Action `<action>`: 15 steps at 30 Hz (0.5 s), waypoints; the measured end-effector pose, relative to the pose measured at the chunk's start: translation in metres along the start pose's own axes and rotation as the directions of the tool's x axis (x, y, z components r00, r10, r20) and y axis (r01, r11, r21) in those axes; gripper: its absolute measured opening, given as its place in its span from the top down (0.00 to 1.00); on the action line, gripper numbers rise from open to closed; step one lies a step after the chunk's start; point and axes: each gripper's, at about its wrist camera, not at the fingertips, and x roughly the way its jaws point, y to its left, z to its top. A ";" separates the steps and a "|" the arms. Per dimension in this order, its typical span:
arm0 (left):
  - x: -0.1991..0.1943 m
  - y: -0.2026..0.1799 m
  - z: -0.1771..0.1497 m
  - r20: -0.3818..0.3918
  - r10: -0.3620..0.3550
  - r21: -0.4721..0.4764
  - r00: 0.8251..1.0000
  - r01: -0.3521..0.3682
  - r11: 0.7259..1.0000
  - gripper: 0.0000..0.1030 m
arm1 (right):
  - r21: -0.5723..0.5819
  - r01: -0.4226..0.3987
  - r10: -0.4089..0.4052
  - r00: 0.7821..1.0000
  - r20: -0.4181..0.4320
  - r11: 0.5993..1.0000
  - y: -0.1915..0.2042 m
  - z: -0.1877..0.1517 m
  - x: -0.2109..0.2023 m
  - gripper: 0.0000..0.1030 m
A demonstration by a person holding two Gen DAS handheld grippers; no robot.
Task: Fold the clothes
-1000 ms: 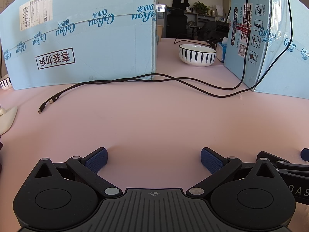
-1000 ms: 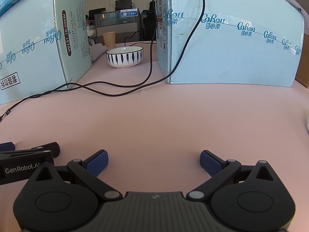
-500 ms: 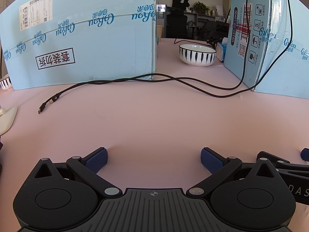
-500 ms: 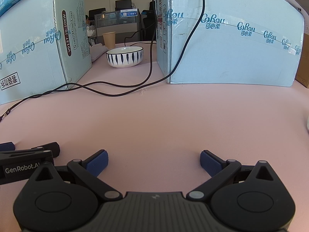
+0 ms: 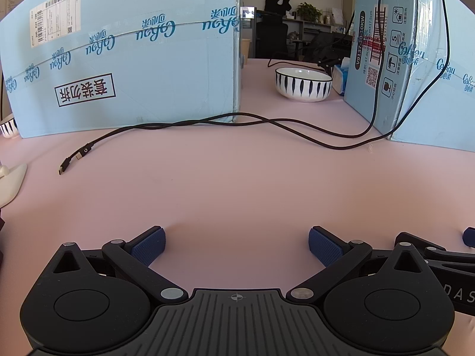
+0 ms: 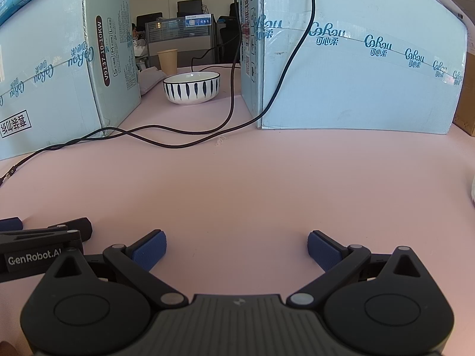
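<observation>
No clothing shows in either view. My left gripper [image 5: 236, 244] is open and empty, resting low over the pink table [image 5: 237, 184]. My right gripper [image 6: 236, 246] is open and empty, also low over the pink table [image 6: 252, 184]. The two grippers sit side by side: the right one shows at the right edge of the left wrist view [image 5: 436, 255], and the left one shows at the left edge of the right wrist view [image 6: 44, 234].
Two large light-blue cartons [image 5: 124, 68] [image 5: 415, 59] stand at the back. A black cable [image 5: 207, 123] with a USB plug [image 5: 74, 160] lies across the table. A striped bowl [image 5: 302, 84] sits between the cartons. A white object [image 5: 10, 182] lies at the left edge.
</observation>
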 end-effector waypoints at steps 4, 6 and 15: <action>0.000 0.000 0.000 0.000 0.000 0.000 1.000 0.000 1.000 0.00 | -0.001 0.001 -0.001 1.000 0.001 1.000 0.000 0.000 0.000 0.00; -0.001 0.000 0.000 0.001 0.000 0.000 1.000 0.000 1.000 0.00 | -0.002 0.001 -0.001 1.000 0.001 1.000 0.000 0.000 0.000 0.00; 0.000 0.000 0.000 0.000 0.000 0.000 1.000 0.000 1.000 0.00 | -0.002 0.001 -0.001 1.000 0.001 1.000 0.000 0.000 0.000 0.00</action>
